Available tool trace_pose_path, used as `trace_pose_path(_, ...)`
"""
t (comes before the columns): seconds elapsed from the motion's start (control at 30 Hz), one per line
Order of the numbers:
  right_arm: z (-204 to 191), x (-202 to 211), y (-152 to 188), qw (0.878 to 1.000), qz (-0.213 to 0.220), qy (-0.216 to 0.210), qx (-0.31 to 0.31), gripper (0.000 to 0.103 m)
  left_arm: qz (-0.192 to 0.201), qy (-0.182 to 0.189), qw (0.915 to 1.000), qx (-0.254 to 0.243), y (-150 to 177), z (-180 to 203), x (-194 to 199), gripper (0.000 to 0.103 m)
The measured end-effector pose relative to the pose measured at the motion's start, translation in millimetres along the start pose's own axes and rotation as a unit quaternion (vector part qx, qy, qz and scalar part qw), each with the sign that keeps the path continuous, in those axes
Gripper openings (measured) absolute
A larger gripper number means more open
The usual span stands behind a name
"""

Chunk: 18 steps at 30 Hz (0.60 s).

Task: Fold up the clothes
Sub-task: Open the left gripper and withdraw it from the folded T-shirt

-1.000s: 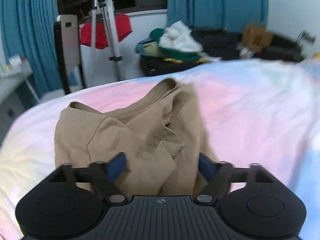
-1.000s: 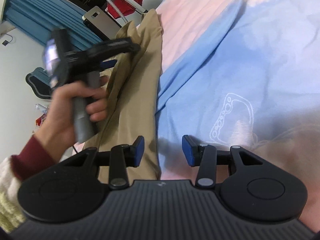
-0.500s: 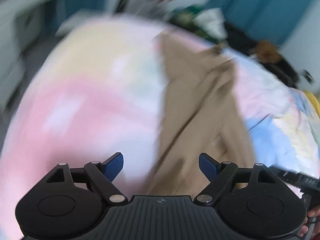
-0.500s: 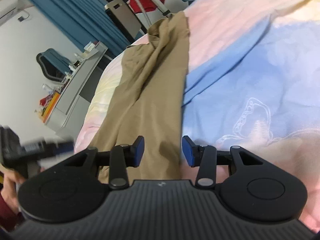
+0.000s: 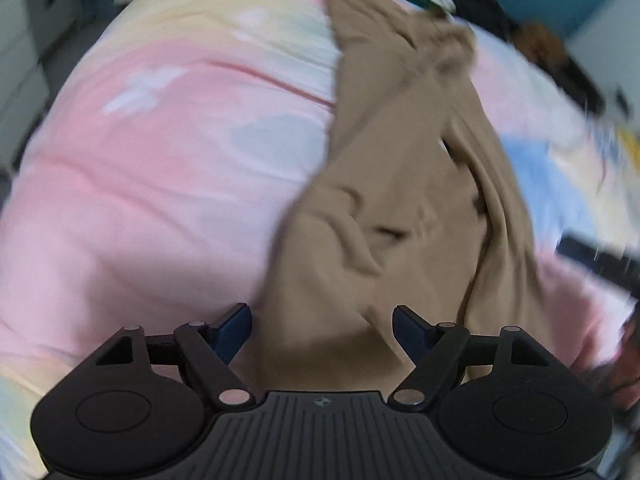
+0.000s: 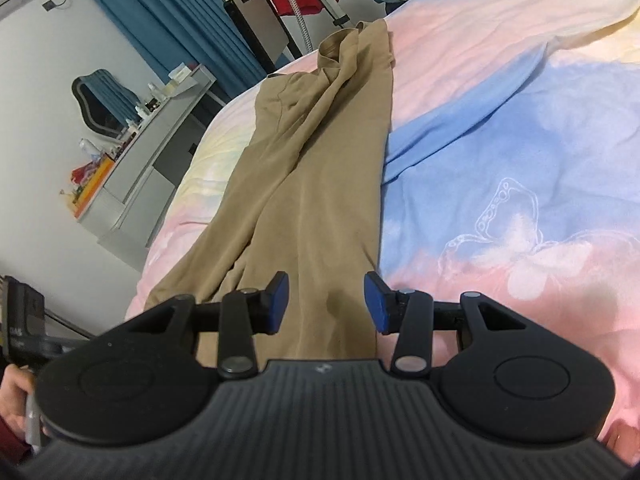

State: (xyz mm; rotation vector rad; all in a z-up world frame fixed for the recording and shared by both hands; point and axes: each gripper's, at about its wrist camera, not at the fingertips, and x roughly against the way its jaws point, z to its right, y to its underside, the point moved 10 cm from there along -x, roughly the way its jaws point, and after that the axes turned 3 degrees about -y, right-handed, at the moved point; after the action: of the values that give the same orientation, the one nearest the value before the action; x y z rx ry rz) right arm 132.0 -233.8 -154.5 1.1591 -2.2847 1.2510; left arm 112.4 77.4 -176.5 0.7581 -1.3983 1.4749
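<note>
Tan garment (image 6: pixel 316 184) under both gaping grippers: left (image 5: pixel 322 330), right (image 6: pixel 326 302).

A pastel quilt (image 6: pixel 500 128) covers the bed, beside a grey dresser (image 6: pixel 152 160) and blue curtains (image 6: pixel 180 20).

Both grippers, left (image 5: pixel 322 326) and right (image 6: pixel 326 300), are ribbed black with blue-padded jaws and silver pivot screws.
</note>
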Motion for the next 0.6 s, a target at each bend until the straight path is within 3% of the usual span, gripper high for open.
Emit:
trace_pose_path(0.03,-0.9,0.7,1.6,1.0,-0.001,0.002,0.003,0.045,0.001,-0.015,0.9998,-0.012,4.1,3.3,1.0,0.076)
trace_pose_path(0.13,-1.2,2.0,5.2,1.0,-0.003,0.007,0.008,0.045,0.002,-0.061,0.9971,-0.046,15.9,12.9,5.0,0.056)
trace_pose_path(0.23,0.4,4.8,7.4,1.0,-0.002,0.009,0.006,0.045,0.021,-0.119,0.9893,-0.082,22.4,20.1,16.0,0.031)
trace_pose_path(0.3,2.2,6.3,8.3,1.0,-0.002,0.01,0.004,0.045,0.042,-0.145,0.9829,-0.106,24.1,28.9,29.4,0.008)
trace_pose_path(0.43,4.4,5.1,10.0,1.0,-0.008,0.01,0.0,0.045,0.083,-0.152,0.9724,-0.157,29.0,64.6,57.8,0.003)
trace_pose_path(0.5,4.5,3.2,11.3,1.0,-0.013,0.008,-0.001,0.045,0.087,-0.121,0.9756,-0.161,31.1,88.1,64.2,0.002)
trace_pose_path(0.6,4.3,1.1,12.9,1.0,-0.019,0.005,-0.001,0.045,0.098,-0.092,0.9741,-0.182,36.3,122.4,69.8,0.0)
